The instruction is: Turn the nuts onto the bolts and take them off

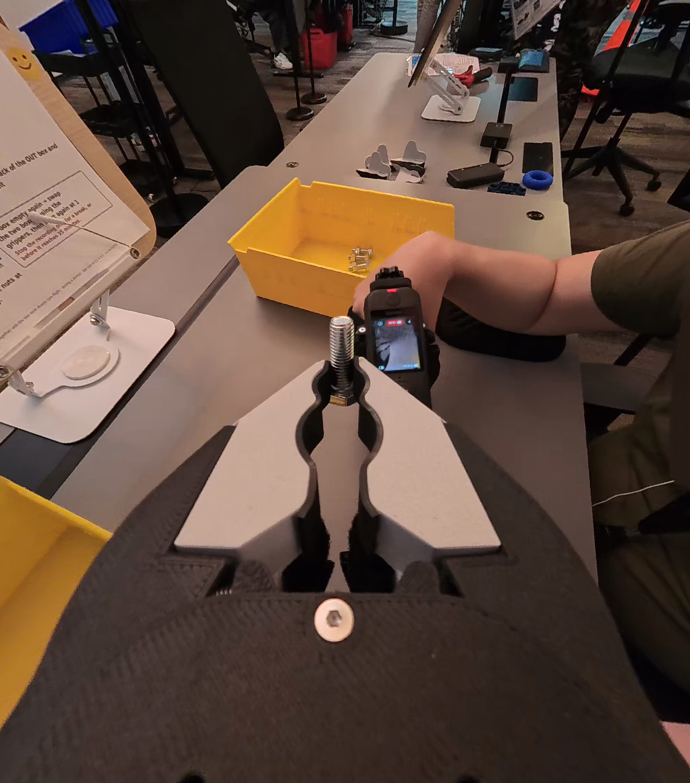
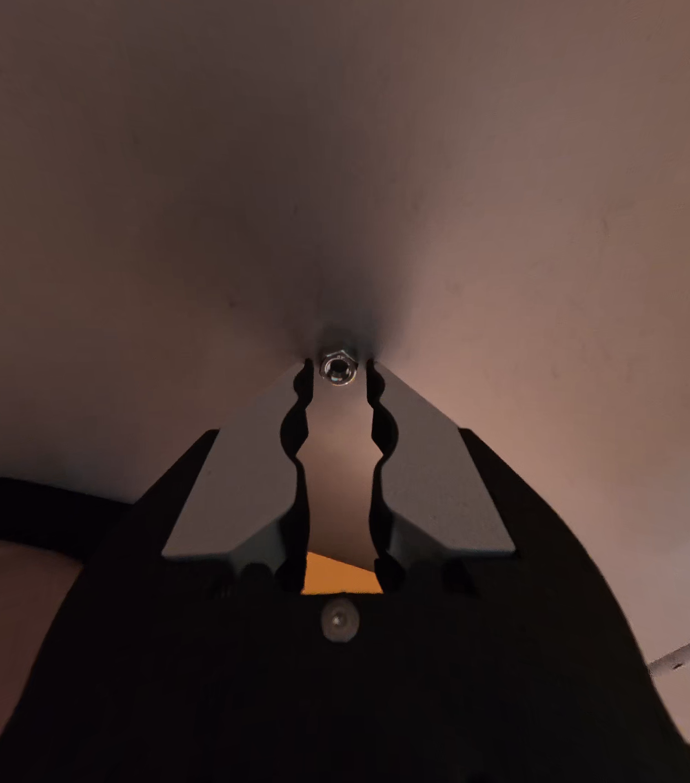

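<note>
Bolt (image 1: 342, 360) stands upright in the left claw (image 1: 341, 383), pinched by its head in the notch near the fingertips, so the threaded shank points up, free to take a nut. The nut (image 2: 336, 370) lies flat on the grey tabletop (image 2: 504, 254), hole up, in the narrow gap between the right claw's (image 2: 336, 367) tips; whether they are touching its flats I cannot tell. That claw points straight down, probably to pinch the nut and lift it. More fasteners lie in the far yellow bin (image 1: 279, 237); a second yellow bin (image 1: 4, 572) sits nearer.
</note>
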